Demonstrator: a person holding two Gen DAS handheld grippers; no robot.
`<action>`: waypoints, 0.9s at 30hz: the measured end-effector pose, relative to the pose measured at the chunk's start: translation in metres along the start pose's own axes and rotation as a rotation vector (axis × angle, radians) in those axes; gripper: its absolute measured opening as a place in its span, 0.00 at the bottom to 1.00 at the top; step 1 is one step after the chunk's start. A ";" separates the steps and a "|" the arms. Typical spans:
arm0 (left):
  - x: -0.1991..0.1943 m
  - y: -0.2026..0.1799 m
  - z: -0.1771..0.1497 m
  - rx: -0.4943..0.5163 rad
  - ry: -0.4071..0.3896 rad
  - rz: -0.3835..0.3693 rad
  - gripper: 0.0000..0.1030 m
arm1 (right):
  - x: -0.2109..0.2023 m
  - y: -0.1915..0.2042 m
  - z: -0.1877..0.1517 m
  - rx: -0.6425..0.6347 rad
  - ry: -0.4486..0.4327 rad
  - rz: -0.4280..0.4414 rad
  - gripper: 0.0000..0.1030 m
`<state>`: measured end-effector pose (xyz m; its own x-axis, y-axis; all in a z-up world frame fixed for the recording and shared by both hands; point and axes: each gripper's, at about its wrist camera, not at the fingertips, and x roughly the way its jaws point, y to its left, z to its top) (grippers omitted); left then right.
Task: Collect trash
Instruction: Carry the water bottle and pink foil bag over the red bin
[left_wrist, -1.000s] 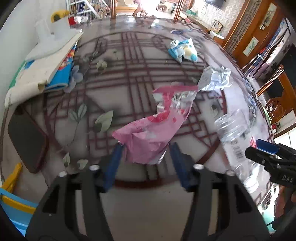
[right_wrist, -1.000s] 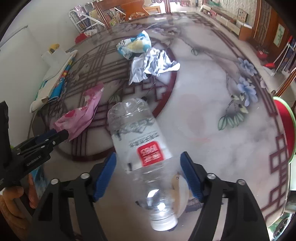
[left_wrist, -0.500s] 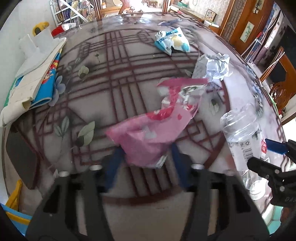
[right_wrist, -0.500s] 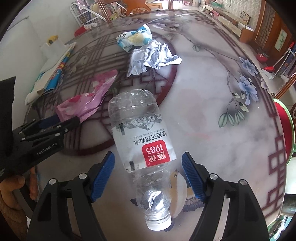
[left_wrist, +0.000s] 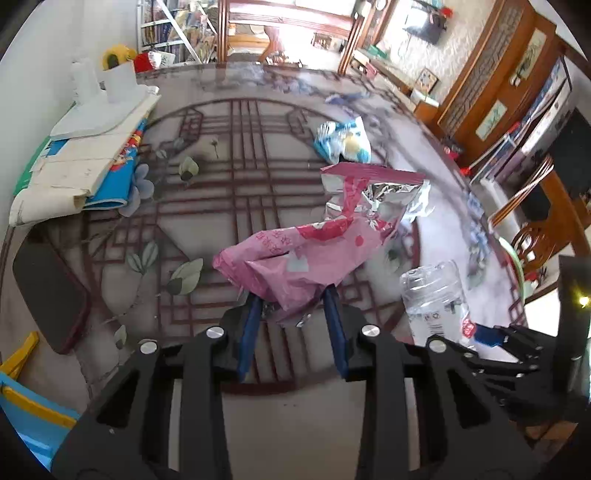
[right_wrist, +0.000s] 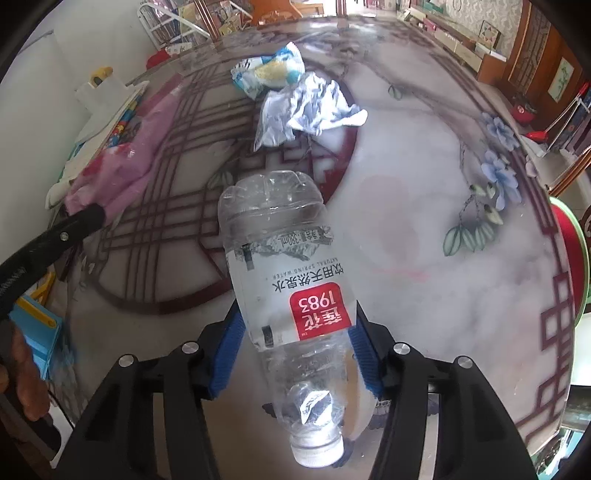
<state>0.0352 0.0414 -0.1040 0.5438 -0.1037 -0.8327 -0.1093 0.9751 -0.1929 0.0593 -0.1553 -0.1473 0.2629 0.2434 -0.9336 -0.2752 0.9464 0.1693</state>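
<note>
A crumpled pink foil wrapper (left_wrist: 295, 266) is pinched by the left gripper (left_wrist: 293, 314), whose jaws have just been closing. Beside it, a clear plastic bottle (right_wrist: 291, 295) is clamped by the just-closed right gripper (right_wrist: 295, 343). Beyond the bottle, a blue snack packet (right_wrist: 267, 74) and crumpled silver wrapper (right_wrist: 306, 110) remain uncollected (no bin visible).

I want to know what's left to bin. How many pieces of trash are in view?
4. A pink wrapper in the left gripper, a bottle in the right gripper, and a blue snack bag and crumpled wrapper on the table.
</note>
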 end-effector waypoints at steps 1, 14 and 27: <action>-0.004 0.000 0.001 -0.008 -0.009 -0.005 0.32 | -0.005 0.000 0.001 0.001 -0.022 0.000 0.51; -0.031 -0.016 0.016 -0.023 -0.072 -0.062 0.32 | -0.065 -0.017 0.019 0.088 -0.208 0.037 0.50; -0.037 -0.037 0.018 0.003 -0.094 -0.078 0.32 | -0.085 -0.036 0.014 0.125 -0.270 0.028 0.50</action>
<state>0.0341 0.0122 -0.0569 0.6266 -0.1606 -0.7626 -0.0613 0.9654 -0.2536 0.0600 -0.2075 -0.0692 0.4978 0.3015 -0.8132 -0.1740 0.9533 0.2469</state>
